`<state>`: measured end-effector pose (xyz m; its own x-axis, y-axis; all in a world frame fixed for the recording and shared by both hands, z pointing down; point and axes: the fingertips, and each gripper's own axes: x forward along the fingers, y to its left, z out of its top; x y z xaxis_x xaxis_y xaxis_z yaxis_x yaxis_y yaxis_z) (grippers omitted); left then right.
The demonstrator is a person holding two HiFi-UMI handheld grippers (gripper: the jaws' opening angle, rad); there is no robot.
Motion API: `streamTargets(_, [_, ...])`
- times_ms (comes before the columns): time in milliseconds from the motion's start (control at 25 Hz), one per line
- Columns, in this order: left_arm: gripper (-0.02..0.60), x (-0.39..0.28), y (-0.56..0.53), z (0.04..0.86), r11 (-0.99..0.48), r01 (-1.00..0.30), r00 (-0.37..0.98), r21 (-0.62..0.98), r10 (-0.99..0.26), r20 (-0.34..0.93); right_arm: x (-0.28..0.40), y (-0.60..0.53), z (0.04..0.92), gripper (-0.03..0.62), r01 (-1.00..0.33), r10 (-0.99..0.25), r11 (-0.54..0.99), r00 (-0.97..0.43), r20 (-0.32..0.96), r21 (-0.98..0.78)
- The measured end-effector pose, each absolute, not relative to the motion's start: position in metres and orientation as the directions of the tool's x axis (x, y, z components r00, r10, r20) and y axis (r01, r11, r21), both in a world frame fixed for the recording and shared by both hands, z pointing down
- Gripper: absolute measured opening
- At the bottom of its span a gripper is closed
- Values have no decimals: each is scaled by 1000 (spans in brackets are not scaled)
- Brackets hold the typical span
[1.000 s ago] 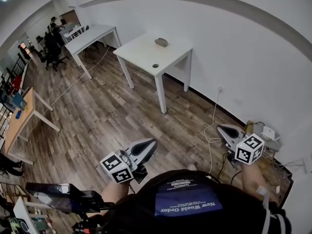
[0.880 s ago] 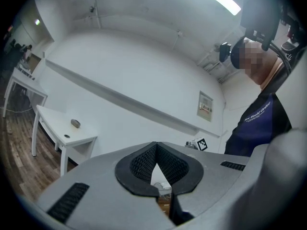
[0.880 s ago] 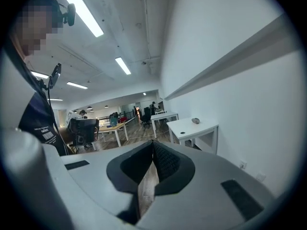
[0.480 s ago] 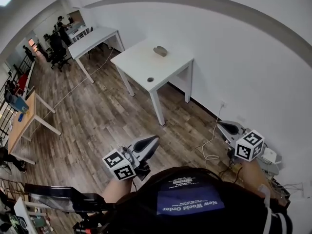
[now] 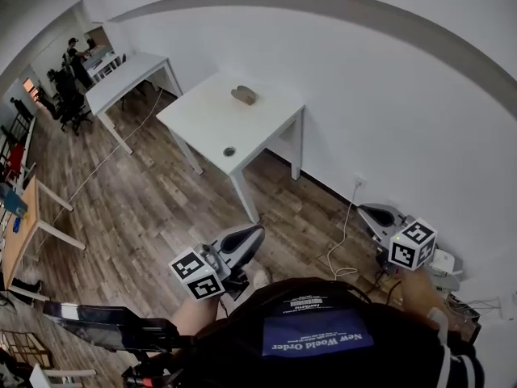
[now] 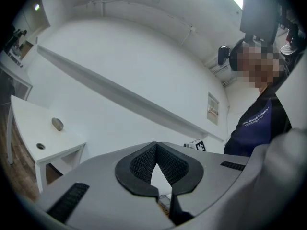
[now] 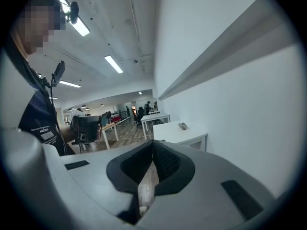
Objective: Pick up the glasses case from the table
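Closer than a second ago: the person has carried both grippers toward the white bench [image 5: 202, 124], which now sits larger and further left in the head view. The grippers hold the same places at the person's sides.

Left gripper [image 6: 156, 146]: its fingers [image 6: 140, 166] meet at the tips and hold nothing. Only wall shows through the wedge behind them.

Right gripper [image 7: 152, 143]: also closed tip to tip and empty, with floor planks visible through its slot.

In my judgement the fingers are shut because this is the approach, not the grasp. They would have to open before the case can be taken.

Outward from the fingers, the glasses case [image 5: 243, 94] lies well ahead of both pairs and out of reach, flat on the bench toward its wall side. A small round fitting [image 5: 230, 151] sits nearer the fingers, well apart from the case. A cable [image 5: 343, 237] trails over the floor ahead of the right fingers.

Only the head view shows both grippers at once and the floor left to cross. The left gripper view puts the case far to the left of its fingers. The right gripper view puts it just right of its fingertips, nearly in line, and alone shows the further desks and people beyond.
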<state>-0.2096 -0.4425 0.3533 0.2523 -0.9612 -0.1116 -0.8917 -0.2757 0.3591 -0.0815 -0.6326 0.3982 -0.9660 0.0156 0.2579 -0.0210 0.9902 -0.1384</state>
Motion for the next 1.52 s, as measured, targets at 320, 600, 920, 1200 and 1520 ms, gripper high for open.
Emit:
streamTargets(320, [3,-363,-496,345,-380,-866,359,326,-925,-124,-212,-678,378,2,-138,-105,983,-964,243,-121])
streamTargets(600, [3,-480,-500,338,-386,-863,366,327,-922,-124,-328,-675,364,2,-128,-100,987,-964,247,-102])
streamTargets(920, [3,-584,-558,380,-274,-885,255,377,-962,-102,-457,-751,403,2,-18,20,991,-959,283,-130])
streamTargets(1200, [3,-630,-580,398,-119,-926,97,358,-992,-78,-536,-792,426,3,148,182,978,-948,260,-148])
streamTargets(1520, [3,-673,-617,357,48,-937,-76,347,-995,-67,-624,-833,385,3,337,360,932,-901,242,-132])
